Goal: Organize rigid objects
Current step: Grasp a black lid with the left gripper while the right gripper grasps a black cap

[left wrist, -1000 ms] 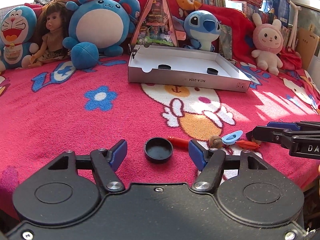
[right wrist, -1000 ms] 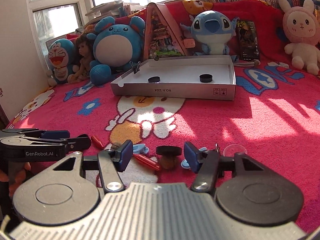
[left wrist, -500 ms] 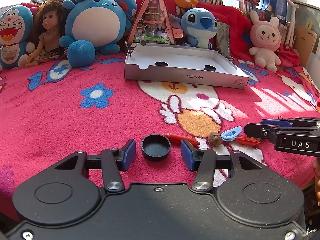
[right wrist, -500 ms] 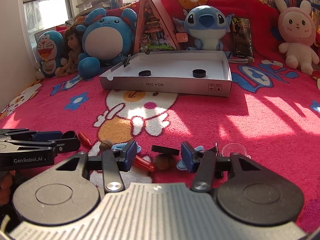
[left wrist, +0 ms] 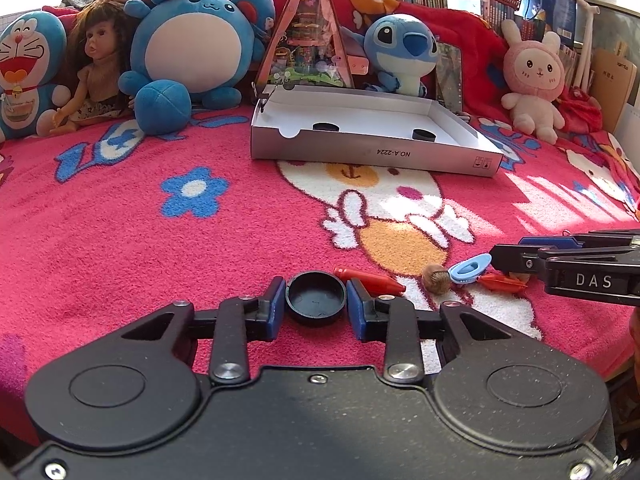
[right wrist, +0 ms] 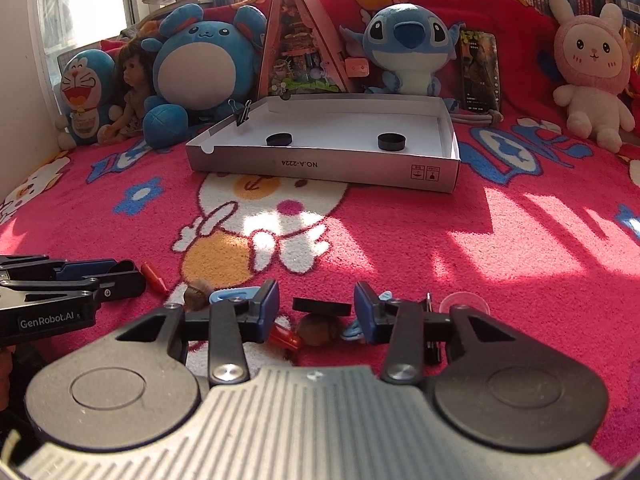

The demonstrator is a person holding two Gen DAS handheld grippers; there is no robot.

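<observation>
My left gripper (left wrist: pixel 317 300) is shut on a black round cap (left wrist: pixel 316 298) that sits on the red blanket; both blue pads touch its sides. My right gripper (right wrist: pixel 316 307) is open around a black flat cap (right wrist: pixel 322 306) resting on a brown nut (right wrist: pixel 320 325), with gaps on both sides. A shallow white box (left wrist: pixel 362 156) stands farther back and holds two black caps (right wrist: pixel 280 139) (right wrist: pixel 392 142). Red pegs (left wrist: pixel 370 280), a walnut (left wrist: pixel 437 278) and a blue clip (left wrist: pixel 469 269) lie between the grippers.
Plush toys, a doll (left wrist: pixel 98 76) and a triangular toy house (left wrist: pixel 308 32) line the back behind the box. A clear suction cup (right wrist: pixel 463 303) lies right of my right gripper. A binder clip (right wrist: pixel 243 112) sits on the box's left corner.
My left gripper's fingers have closed in from wide open until they grip the black round cap. My right gripper has narrowed slightly around the flat cap. Both views shifted little.
</observation>
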